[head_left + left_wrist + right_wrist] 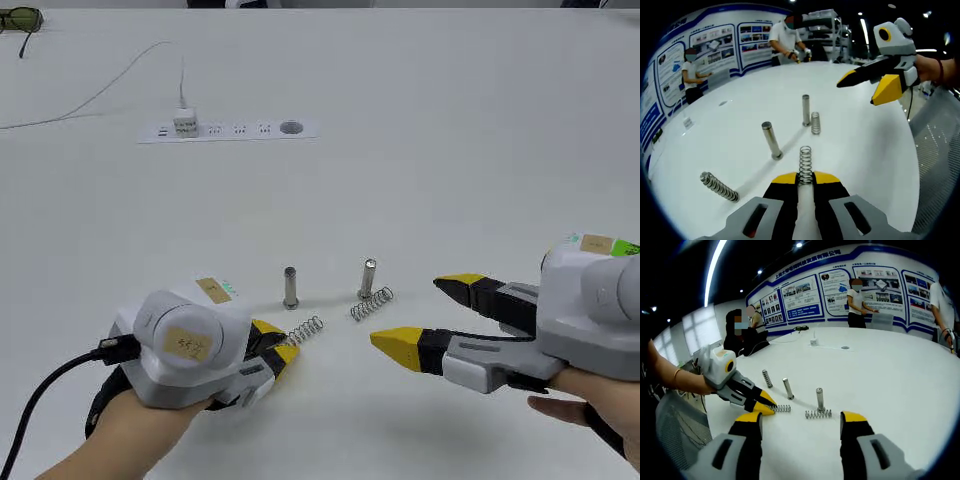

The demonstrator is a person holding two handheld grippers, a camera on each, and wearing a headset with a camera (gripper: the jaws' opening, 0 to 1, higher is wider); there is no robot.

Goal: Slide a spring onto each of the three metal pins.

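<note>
Head view, nearest first: the left gripper [278,348] has its jaws pinched narrow on one end of the held spring [305,328], whose free end points toward the pins. In the left gripper view the yellow tips [805,177] clamp the coil's base and the held spring [805,159] runs straight ahead over the white table [865,165]. The right gripper [425,312] hangs to the side with its jaws spread wide and nothing between them. Just beyond, the left pin [291,287] and right pin [369,278] stand upright, apart from each other; a second spring [372,304] lies on the table with one end against the right pin's foot. A third pin [719,186] carries a coil around it. Farthest back lies a power strip [230,130]
</note>
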